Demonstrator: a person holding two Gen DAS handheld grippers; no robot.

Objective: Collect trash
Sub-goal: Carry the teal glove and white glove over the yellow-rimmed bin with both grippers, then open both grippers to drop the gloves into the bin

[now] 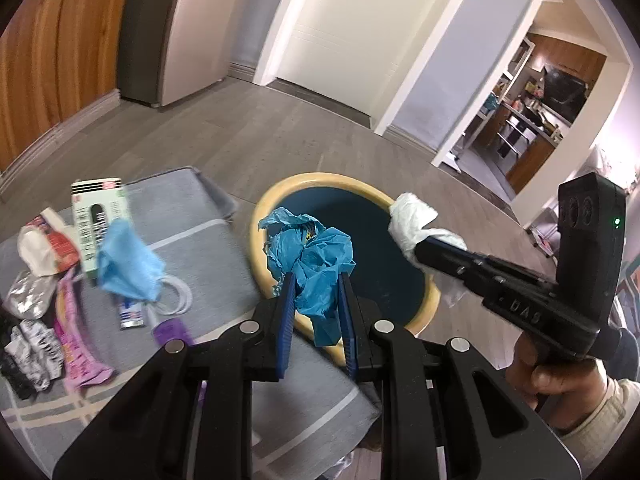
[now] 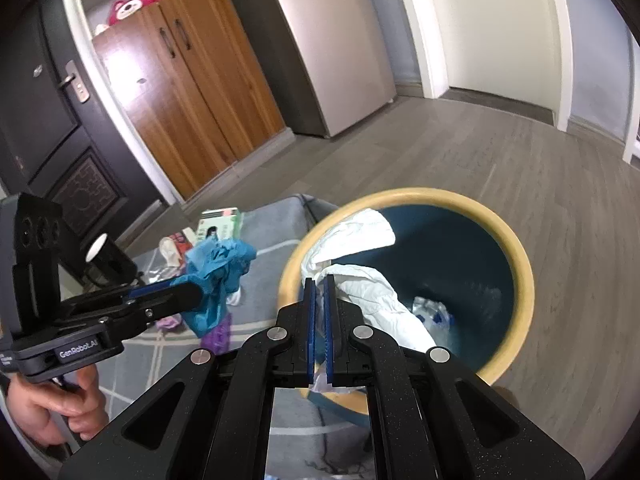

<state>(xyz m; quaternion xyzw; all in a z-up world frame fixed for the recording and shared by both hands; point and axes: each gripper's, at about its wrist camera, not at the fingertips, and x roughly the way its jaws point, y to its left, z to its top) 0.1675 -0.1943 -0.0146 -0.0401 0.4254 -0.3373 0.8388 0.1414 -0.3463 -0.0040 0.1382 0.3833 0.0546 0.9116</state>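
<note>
Blue wad (image 1: 316,268): crinkled thin sheet, long axis hanging down, pinched in the left gripper (image 1: 316,292) above the bin rim.
White wad (image 2: 360,276): crumpled soft sheet, clamped by the narrow right gripper (image 2: 319,292), trailing into the bin.
Bin (image 2: 524,280): round, yellow rim, dark blue inside.
Right view only: clear scrap at the bin bottom.
Left view only: litter on the grey mat (image 1: 224,240).

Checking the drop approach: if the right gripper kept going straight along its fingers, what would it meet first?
Likely the inside of the bin. The right gripper, shut on the white tissue, points down into the bin's open mouth, towards the dark inner wall and some clear trash at the bottom. Depth is hard to judge.
</note>
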